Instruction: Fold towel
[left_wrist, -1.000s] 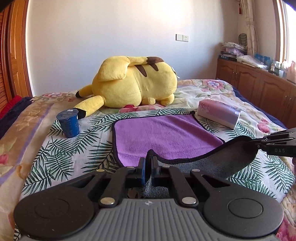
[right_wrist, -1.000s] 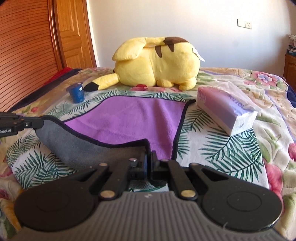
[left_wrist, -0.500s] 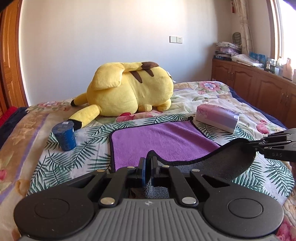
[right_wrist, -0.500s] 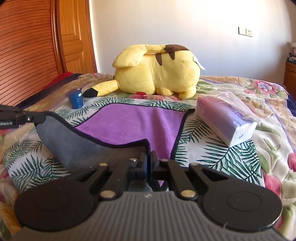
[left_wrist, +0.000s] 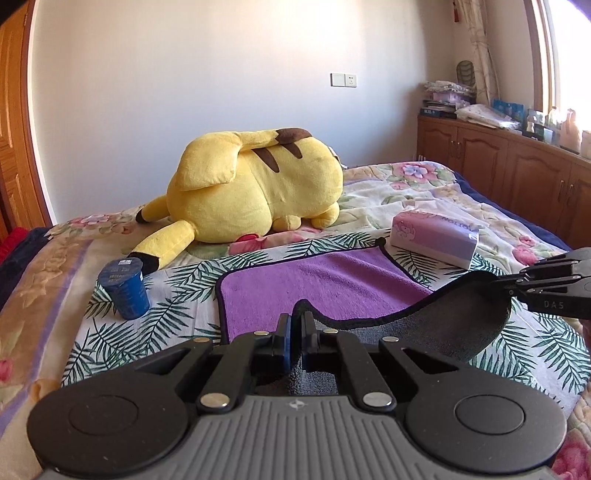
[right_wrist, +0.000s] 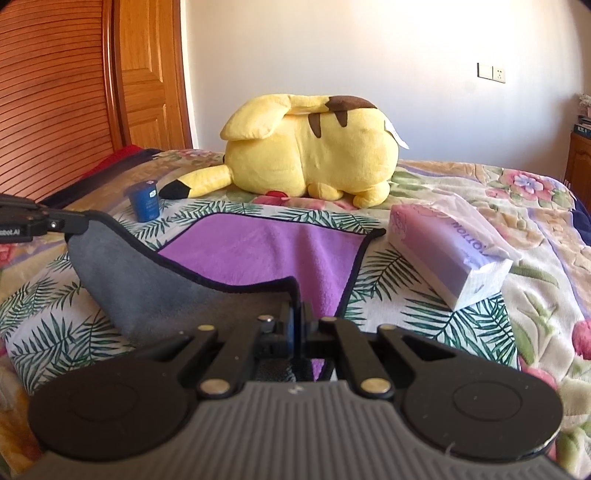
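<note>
1. A blue cup (left_wrist: 123, 288) stands upright on the leaf-print bedspread (left_wrist: 110, 332), left of the towel and apart from it.
2. The left gripper (left_wrist: 294, 332) has its fingers pressed together on the towel's near left corner, which is lifted off the bed with the grey underside facing the camera.
3. The towel (left_wrist: 317, 284), purple on top with a dark hem, lies mid-bed; its far half rests flat while the near edge hangs raised between the two grippers.
4. A yellow plush toy (left_wrist: 255, 188) lies behind the towel's far edge.
5. The right gripper (right_wrist: 297, 325) is clamped likewise on the near right corner.
6. A pink-and-lilac tissue pack (right_wrist: 447, 258) lies just beside the towel's right edge.
7. Wooden cabinets (left_wrist: 517, 166) line the right wall.
</note>
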